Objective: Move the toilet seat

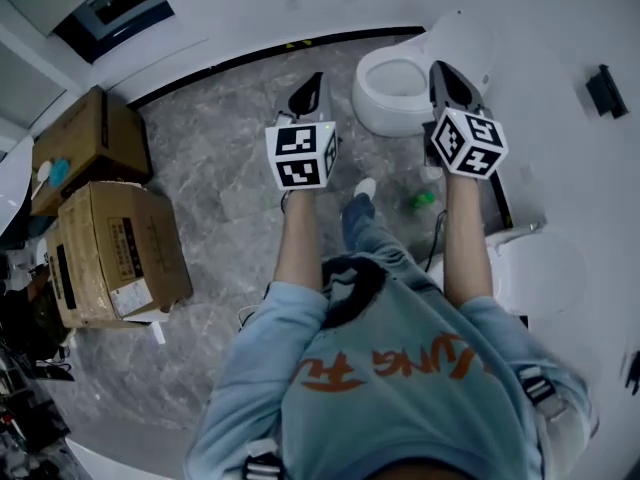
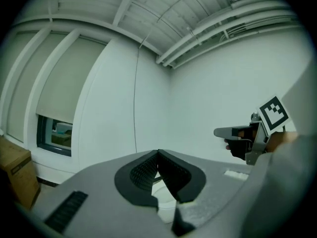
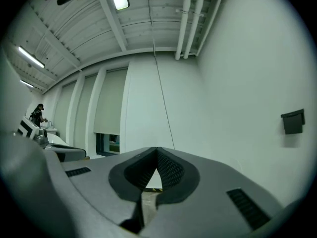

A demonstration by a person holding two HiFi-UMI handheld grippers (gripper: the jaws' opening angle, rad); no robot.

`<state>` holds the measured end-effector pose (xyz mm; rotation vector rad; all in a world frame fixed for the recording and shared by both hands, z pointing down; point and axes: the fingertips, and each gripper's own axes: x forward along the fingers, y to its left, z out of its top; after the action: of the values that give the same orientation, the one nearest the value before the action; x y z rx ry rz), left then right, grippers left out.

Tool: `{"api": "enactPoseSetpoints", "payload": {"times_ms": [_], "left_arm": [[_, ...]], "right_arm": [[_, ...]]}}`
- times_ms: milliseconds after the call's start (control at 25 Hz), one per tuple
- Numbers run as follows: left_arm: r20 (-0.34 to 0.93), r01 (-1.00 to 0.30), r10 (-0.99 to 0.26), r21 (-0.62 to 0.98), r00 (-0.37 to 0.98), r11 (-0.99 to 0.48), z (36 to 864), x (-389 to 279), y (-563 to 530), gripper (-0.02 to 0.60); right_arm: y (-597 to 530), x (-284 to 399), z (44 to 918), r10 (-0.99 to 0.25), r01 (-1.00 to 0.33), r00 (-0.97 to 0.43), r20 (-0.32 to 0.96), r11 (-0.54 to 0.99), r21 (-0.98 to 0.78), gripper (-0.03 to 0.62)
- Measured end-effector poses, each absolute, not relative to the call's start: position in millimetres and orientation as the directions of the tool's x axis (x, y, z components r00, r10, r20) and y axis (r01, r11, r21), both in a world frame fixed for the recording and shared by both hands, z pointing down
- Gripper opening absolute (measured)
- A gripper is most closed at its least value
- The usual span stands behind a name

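Note:
A white toilet [image 1: 385, 103] stands on the grey marble floor by the far wall, its bowl open to view and its lid [image 1: 462, 36] tipped back toward the wall. I cannot tell how its seat ring lies. My left gripper [image 1: 312, 82] hovers over the floor just left of the bowl, shut and empty. My right gripper [image 1: 441, 69] hangs over the bowl's right rim, also shut with nothing in it. In the left gripper view the jaws [image 2: 158, 152] meet at the tips and the right gripper [image 2: 237, 132] shows to the right. The right gripper view has shut jaws [image 3: 157, 149] facing the wall.
Two cardboard boxes [image 1: 120, 253] [image 1: 85, 143] stand on the floor at the left. A small green object [image 1: 423, 199] lies on the floor near the toilet's base. Another white rounded fixture [image 1: 540, 268] sits at the right. A black holder [image 1: 607, 90] hangs on the right wall.

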<state>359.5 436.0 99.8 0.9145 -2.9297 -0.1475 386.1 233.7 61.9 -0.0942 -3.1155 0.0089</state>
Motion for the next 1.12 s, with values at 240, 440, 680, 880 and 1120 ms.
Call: {"api": "enactPoseSetpoints", "payload": {"times_ms": [240, 440, 680, 880, 1120], "left_arm": [[0.129, -0.580, -0.594, 0.131, -0.794, 0.804, 146.0, 281.1, 377.4, 0.001], [0.239, -0.636, -0.645, 0.125, -0.726, 0.762, 180.6, 207.6, 316.8, 0.000], [0.298, -0.700, -0.692, 0.101, -0.657, 0.707, 187.6, 115.8, 240.2, 0.001], [0.323, -0.739, -0.721, 0.090, -0.613, 0.668, 192.3, 70.4, 190.4, 0.001], [0.359, -0.756, -0.722, 0.065, -0.591, 0.651, 198.7, 41.2, 162.8, 0.001]], "right_arm": [[178.5, 287.4, 95.2, 0.046, 0.041, -0.996, 0.075, 0.997, -0.070, -0.002], [109.3, 203.1, 113.4, -0.026, -0.042, -0.994, 0.105, 0.986, -0.159, -0.002], [26.8, 127.2, 136.1, -0.107, -0.138, -0.983, 0.150, 0.968, -0.209, -0.002], [-26.3, 96.3, 145.3, -0.164, -0.198, -0.974, 0.159, 0.952, -0.235, -0.002], [-60.0, 74.5, 154.1, -0.186, -0.225, -0.969, 0.163, 0.936, -0.271, -0.002]]}}
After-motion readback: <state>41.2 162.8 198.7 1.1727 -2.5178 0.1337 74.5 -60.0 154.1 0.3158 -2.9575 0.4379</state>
